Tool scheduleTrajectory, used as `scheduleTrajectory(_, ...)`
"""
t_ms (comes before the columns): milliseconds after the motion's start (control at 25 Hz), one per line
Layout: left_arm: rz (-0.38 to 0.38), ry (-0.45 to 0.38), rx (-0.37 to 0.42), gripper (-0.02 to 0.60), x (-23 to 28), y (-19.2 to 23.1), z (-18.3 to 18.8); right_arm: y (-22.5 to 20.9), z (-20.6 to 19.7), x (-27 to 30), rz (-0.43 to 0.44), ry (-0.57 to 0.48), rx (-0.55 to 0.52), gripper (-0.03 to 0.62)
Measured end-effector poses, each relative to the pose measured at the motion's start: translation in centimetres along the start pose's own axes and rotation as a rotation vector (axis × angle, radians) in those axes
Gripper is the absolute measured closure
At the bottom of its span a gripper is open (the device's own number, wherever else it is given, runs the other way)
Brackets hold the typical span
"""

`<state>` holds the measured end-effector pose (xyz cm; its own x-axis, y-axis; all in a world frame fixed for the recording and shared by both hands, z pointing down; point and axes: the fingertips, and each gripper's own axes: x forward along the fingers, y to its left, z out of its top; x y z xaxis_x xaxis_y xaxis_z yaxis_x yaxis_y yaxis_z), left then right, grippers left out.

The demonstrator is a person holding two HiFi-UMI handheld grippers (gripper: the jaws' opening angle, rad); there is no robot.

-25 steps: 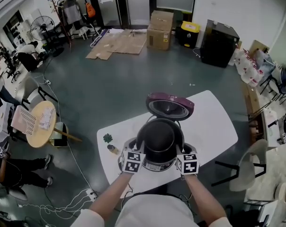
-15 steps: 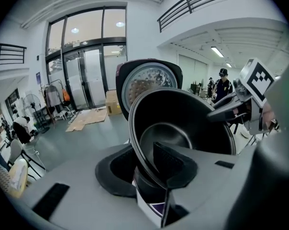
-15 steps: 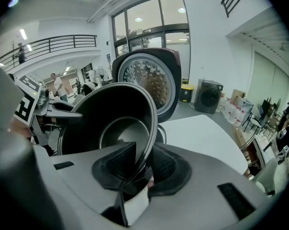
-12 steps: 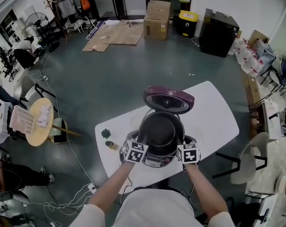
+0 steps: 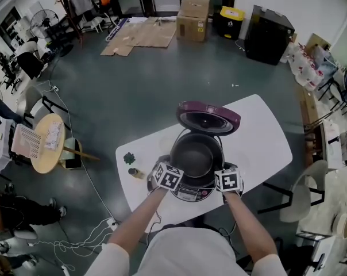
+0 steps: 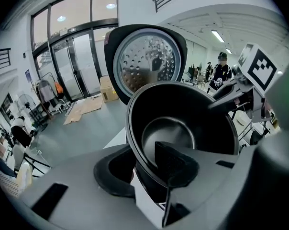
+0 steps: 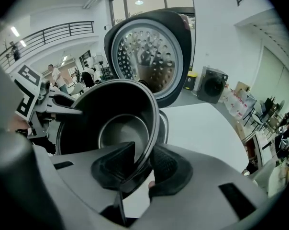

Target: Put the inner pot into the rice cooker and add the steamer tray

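Head view showed the inner pot [image 5: 195, 157] in the rice cooker [image 5: 188, 195]; my left claw [image 6: 144, 166] and right claw [image 7: 142, 169] had just been spreading, its rim loose between each.

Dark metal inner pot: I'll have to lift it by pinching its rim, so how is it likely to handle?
The dark round metal inner pot looks rigid: its thin rim holds a true circle. Its smooth, glossy wall would probably slip under a light pinch. Ringed by the body of the purple-lidded rice cooker, it seems unlikely to tip.
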<state>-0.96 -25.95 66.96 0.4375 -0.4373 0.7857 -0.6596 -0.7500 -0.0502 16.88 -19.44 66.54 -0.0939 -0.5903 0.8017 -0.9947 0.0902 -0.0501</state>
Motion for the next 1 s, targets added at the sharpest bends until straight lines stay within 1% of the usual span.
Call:
scheduleTrajectory(280,0.03,0.046,0.035,0.433,2.1,0.7,-1.1,-0.2,-0.5,1.9,-0.048,0.019,-0.007,0.477)
scheduleTrajectory(400,0.02,0.056,0.035,0.43,2.8,0.9,-1.2,-0.4,-0.4,2.6,-0.054,0.026,-0.01,0.477)
scheduleTrajectory(520,0.014,0.076,0.044,0.423,3.6,0.8,-1.7,-0.4,-0.7,3.4,-0.062,0.04,-0.029,0.472)
scheduleTrajectory(680,0.024,0.111,0.077,0.412,4.5,0.8,-2.5,-0.3,-1.1,3.9,-0.084,0.066,-0.073,0.462)
scheduleTrajectory(760,0.038,0.136,0.117,0.397,5.1,0.8,-2.8,-0.5,-1.2,4.3,-0.084,0.067,-0.088,0.462)
scheduleTrajectory(800,0.058,0.148,0.152,0.386,5.4,0.9,-2.9,-0.6,-1.2,4.4,-0.081,0.064,-0.091,0.464)
scheduleTrajectory(840,0.083,0.156,0.194,0.352,5.5,1.2,-3.0,-0.6,-1.1,4.6,-0.076,0.059,-0.09,0.467)
scheduleTrajectory(880,0.106,0.16,0.23,0.337,5.6,1.4,-3.1,-0.5,-1.0,4.7,-0.067,0.056,-0.084,0.467)
scheduleTrajectory(920,0.119,0.16,0.246,0.333,5.7,1.6,-3.2,-0.5,-0.9,4.8,-0.057,0.056,-0.073,0.467)
scheduleTrajectory(1000,0.114,0.154,0.22,0.309,5.9,2.0,-3.4,-0.4,-0.9,5.1,-0.046,0.063,-0.068,0.47)
